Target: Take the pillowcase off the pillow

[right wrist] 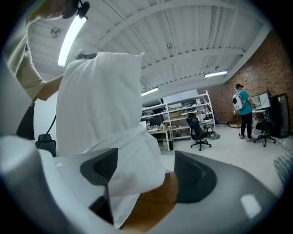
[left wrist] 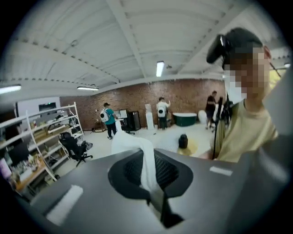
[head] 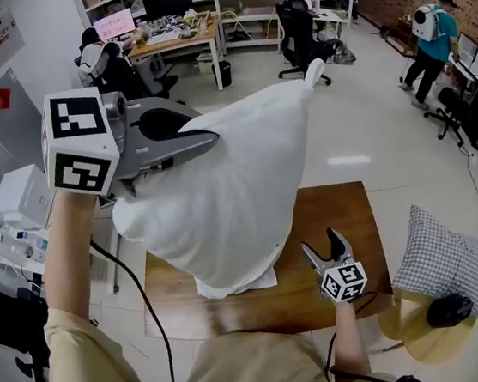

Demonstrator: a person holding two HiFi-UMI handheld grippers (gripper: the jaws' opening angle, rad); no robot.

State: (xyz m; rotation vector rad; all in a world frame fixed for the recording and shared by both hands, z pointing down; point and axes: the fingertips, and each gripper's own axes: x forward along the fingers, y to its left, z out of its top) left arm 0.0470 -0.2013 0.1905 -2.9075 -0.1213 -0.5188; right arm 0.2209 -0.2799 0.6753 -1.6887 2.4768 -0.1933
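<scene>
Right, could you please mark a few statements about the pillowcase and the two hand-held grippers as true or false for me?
1. The left hand-held gripper is shut on the white pillowcase. True.
2. The right hand-held gripper is clamped on the pillowcase. False: its jaws stand apart and do not press the cloth.
3. The pillowcase lies flat on the wooden table. False: the left hand-held gripper holds it lifted.
4. A checked pillow lies to the right of the table. True.
</scene>
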